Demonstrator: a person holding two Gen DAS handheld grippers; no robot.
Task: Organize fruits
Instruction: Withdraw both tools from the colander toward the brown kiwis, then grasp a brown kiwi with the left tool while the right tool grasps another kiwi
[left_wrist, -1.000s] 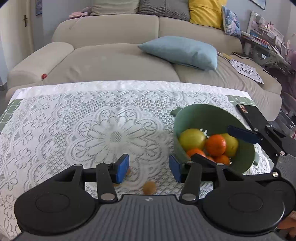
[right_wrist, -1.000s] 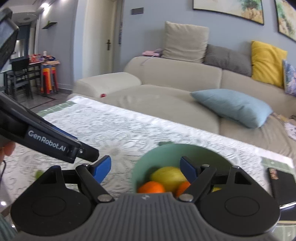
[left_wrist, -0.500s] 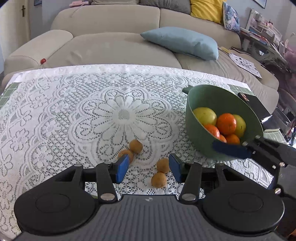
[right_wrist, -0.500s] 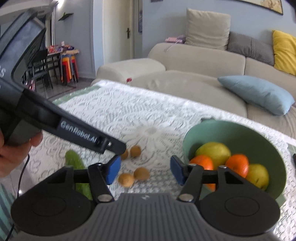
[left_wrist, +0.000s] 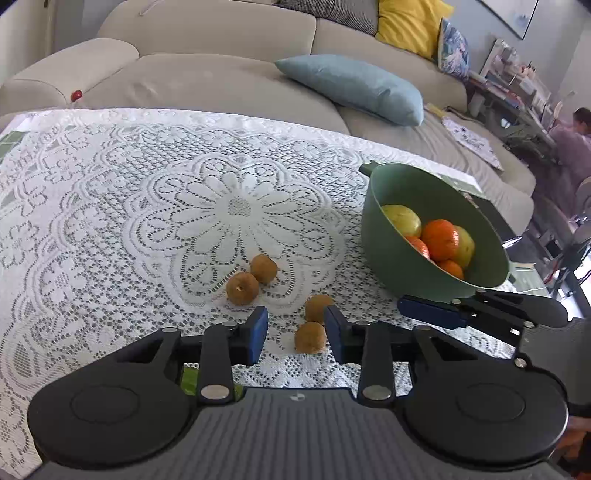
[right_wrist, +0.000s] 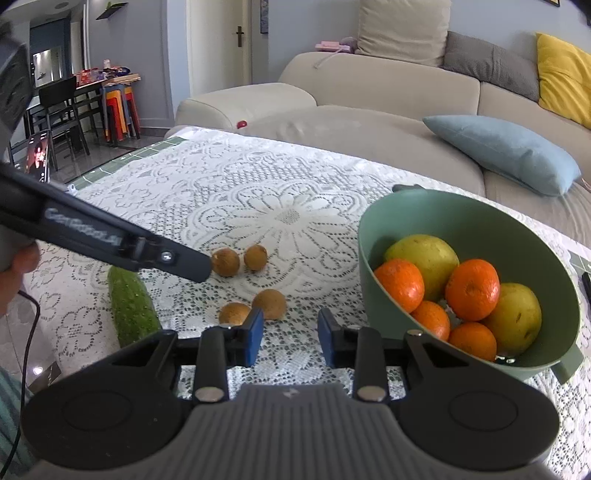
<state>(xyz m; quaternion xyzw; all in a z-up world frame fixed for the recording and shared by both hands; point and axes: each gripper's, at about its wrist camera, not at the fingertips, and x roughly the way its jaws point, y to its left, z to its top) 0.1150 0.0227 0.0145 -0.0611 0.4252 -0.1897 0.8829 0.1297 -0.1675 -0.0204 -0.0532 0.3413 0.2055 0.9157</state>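
Hovering with jaws apart and empty: left gripper (left_wrist: 295, 332) and right gripper (right_wrist: 290, 334) near four brown fruits (left_wrist: 310, 336) beside green bowl (right_wrist: 469, 225).

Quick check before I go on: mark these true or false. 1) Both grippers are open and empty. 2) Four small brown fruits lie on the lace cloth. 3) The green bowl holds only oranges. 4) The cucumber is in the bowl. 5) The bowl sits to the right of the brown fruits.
1) True: the left gripper and the right gripper are open, holding nothing.
2) True: four small brown fruits lie on the lace cloth.
3) False: the green bowl holds oranges and yellow-green fruits.
4) False: the cucumber lies on the cloth, left of the brown fruits.
5) True.
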